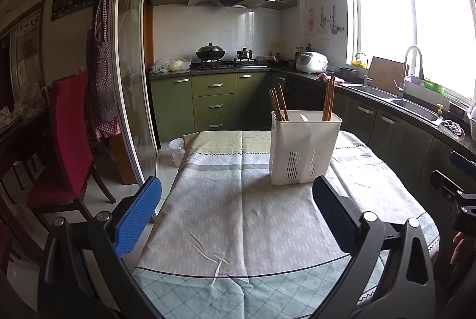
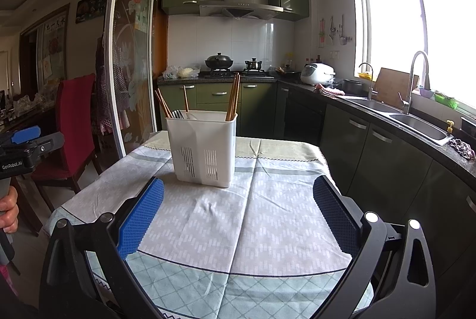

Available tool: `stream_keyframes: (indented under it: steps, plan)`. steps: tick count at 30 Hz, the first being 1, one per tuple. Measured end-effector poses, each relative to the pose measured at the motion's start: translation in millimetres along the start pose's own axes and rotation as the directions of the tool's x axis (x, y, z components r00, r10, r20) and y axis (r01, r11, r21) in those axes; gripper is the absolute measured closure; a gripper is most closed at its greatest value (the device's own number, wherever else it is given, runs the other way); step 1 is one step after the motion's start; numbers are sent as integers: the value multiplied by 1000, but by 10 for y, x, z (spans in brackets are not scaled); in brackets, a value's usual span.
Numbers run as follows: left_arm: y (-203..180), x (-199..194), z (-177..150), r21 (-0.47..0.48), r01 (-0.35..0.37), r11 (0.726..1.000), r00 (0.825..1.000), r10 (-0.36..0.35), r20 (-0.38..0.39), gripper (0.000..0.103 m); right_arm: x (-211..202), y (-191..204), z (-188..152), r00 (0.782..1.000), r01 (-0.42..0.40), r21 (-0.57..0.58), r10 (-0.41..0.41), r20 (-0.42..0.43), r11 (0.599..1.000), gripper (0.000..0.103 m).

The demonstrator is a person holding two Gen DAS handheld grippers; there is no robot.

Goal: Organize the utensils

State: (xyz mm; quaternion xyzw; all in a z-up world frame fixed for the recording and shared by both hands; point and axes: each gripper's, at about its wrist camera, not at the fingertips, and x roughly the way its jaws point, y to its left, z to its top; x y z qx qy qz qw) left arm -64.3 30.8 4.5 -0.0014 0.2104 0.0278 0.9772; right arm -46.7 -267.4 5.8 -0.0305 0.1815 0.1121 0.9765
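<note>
Left gripper [image 1: 238,215]: fingers spread wide, nothing between them; blue pad of the left finger [image 1: 138,216] faces inward, the other pad is seen in shadow. Hovers above the cloth, no contact visible.

Right gripper [image 2: 238,215]: fingers likewise wide apart and empty, above the near half of the surface.

Utensil holder [image 1: 303,149]: white plastic caddy with slotted lower walls, upright on the cloth. In the left wrist view it stands ahead of the fingers and toward the right finger; in the right wrist view [image 2: 203,148] it stands ahead and toward the left finger. Well apart from both pairs of fingers.

Chopsticks [image 1: 278,103]: brown wooden sticks standing in the holder, one bunch leaning at the left end, another bunch [image 1: 328,99] near upright at the right end. (Right wrist view also shows a single stick between the bunches.)

Other contents: dark metal utensil heads [image 2: 178,114] just above the rim by the left bunch; a pale handle tip in the middle. Too small to say which utensils.

Surface [image 1: 238,229]: table under a grey and pale green patterned cloth, creased along its folds.

Person: a hand [image 2: 7,213] at the left edge of the right wrist view, gripping the left tool's handle.

Surroundings: red chair [image 1: 70,137] left of the left fingers; sink [image 2: 416,125] off to the right.
</note>
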Motion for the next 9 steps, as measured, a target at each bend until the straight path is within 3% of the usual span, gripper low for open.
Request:
stream_keyframes:
  steps: [9]
  plan:
    - [8, 42, 3, -7, 35, 999, 999, -35, -24, 6, 0, -5, 3, 1000, 0, 0, 0, -1, 1000, 4]
